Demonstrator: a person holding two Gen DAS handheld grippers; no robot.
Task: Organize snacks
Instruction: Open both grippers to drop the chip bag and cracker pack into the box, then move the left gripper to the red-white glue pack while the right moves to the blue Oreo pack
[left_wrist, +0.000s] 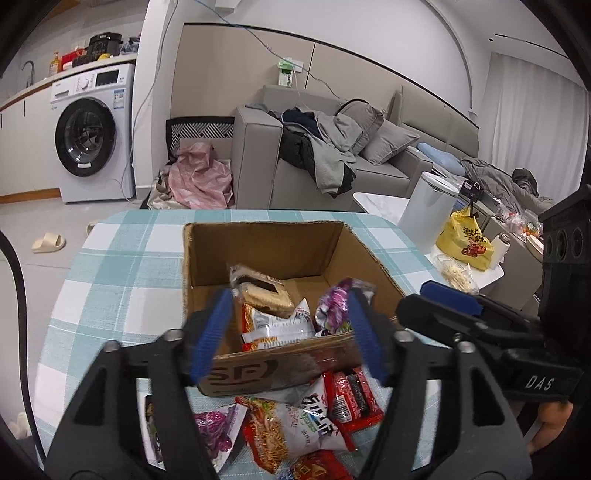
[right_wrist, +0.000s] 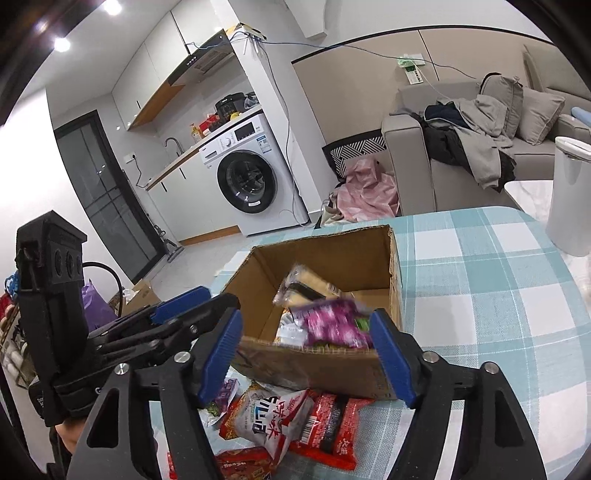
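An open cardboard box stands on the checked table. Inside lie a biscuit pack, a white and red snack bag and a purple packet, blurred as if falling. In front of the box lie loose snacks: a white and red noodle-snack bag, a red packet and a purple packet. My left gripper is open and empty over the box's near wall. My right gripper is open and empty above the same wall.
The table wears a teal and white checked cloth. A white bin stands to the right. A sofa with clothes, a washing machine and a yellow bag are beyond.
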